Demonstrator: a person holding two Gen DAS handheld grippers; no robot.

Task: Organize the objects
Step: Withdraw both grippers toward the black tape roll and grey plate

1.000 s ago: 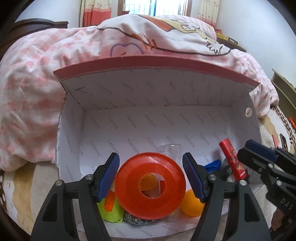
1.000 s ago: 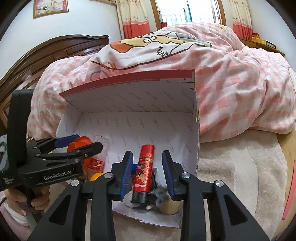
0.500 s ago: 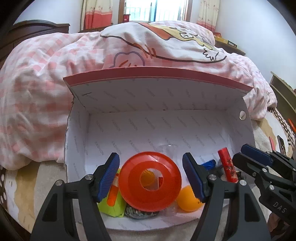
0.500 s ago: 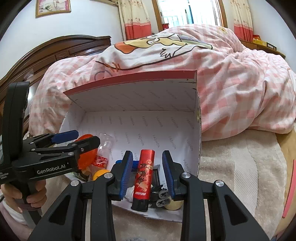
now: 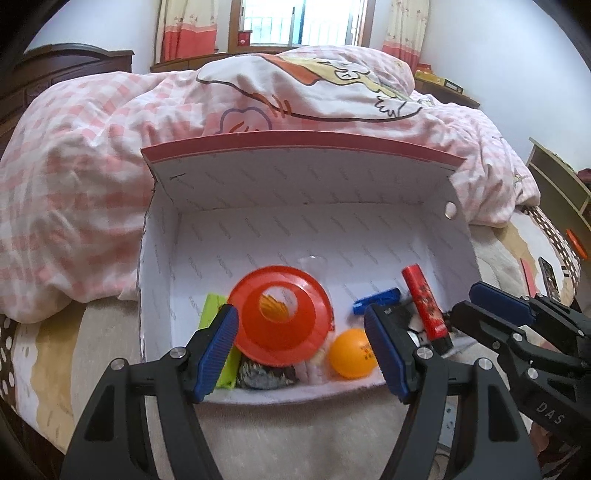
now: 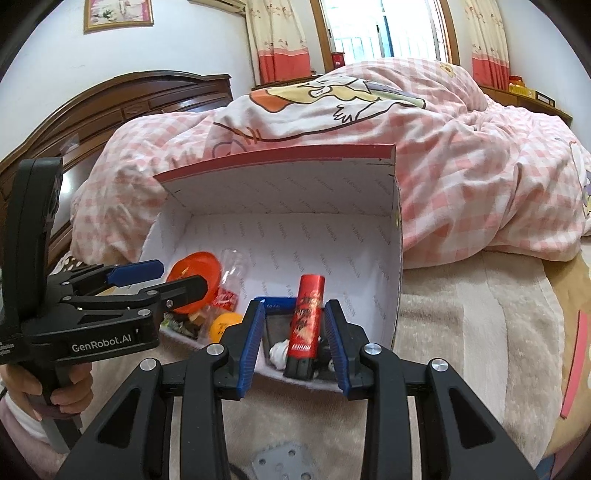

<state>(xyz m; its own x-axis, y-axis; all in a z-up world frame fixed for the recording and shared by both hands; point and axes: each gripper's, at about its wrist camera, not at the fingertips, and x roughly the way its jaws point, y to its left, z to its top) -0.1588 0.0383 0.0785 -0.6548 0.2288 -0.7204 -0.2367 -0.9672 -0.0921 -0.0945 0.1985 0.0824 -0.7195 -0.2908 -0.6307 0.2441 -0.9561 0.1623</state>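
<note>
Resting on a beige blanket (image 6: 461, 314) beside a bed, both jaws gape, holding nothing.

A home bedroom: checked quilt (image 5: 92, 177), wooden headboard (image 6: 122, 107), curtained window (image 6: 384, 33).

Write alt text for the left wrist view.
An open left gripper hovers in front of a white box on a bed, framing an orange disc among small items. The right gripper reaches in from the right.

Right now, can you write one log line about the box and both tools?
box: open, toys inside | orange disc: in box | red tube: in box | left tool: open, empty | right tool: open, empty
</note>
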